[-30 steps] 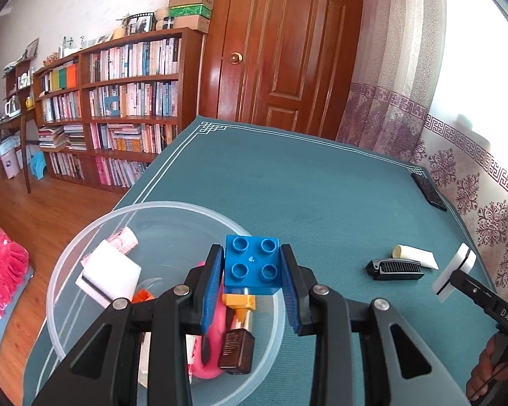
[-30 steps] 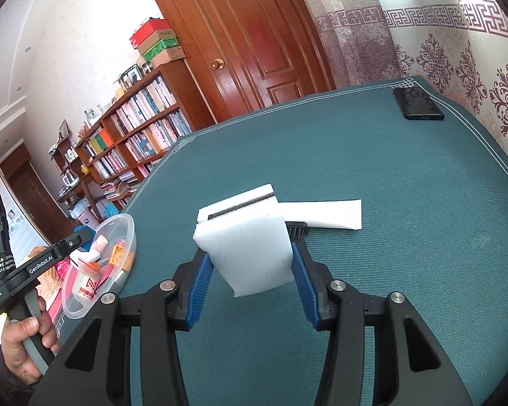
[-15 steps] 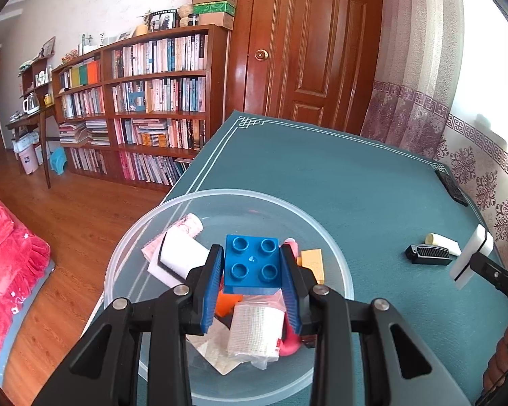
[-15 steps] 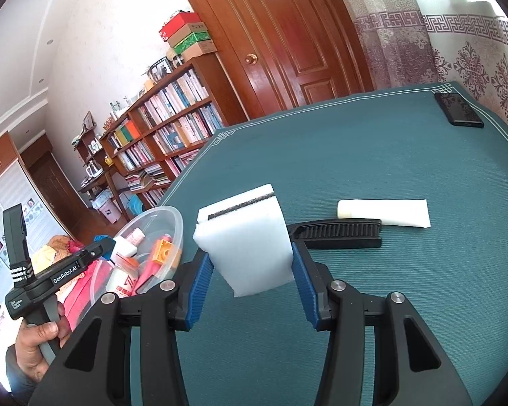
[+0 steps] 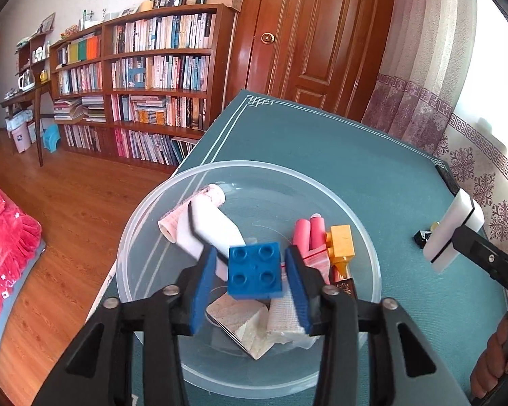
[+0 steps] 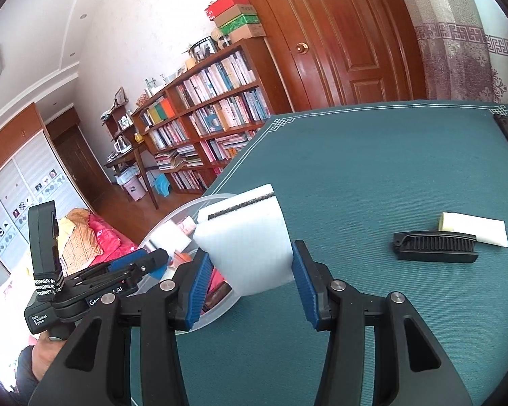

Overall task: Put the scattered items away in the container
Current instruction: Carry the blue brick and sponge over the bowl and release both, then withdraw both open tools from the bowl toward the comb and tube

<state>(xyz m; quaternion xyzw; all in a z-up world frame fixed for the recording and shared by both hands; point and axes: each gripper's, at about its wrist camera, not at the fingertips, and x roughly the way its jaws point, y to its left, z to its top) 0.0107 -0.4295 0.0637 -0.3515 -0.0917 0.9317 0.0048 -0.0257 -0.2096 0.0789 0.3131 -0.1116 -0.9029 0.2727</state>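
Released since half a second ago, the blue brick (image 5: 255, 271) drops between the left gripper (image 5: 252, 279)'s parted fingers into the bowl (image 5: 145, 223), while the right gripper (image 6: 250, 265), clenching the white sponge (image 6: 245, 242), waits at the bowl's three o'clock.

Right hand-held gripper (image 6: 249, 272) grips white sponge (image 6: 245, 242) beside clear bowl (image 6: 220, 308).

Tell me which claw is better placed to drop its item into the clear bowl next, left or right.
Left. The left claw has opened right above the clear bowl, and the blue brick sits loose between its pads. The right claw grips the white sponge beside the rim, over the table.
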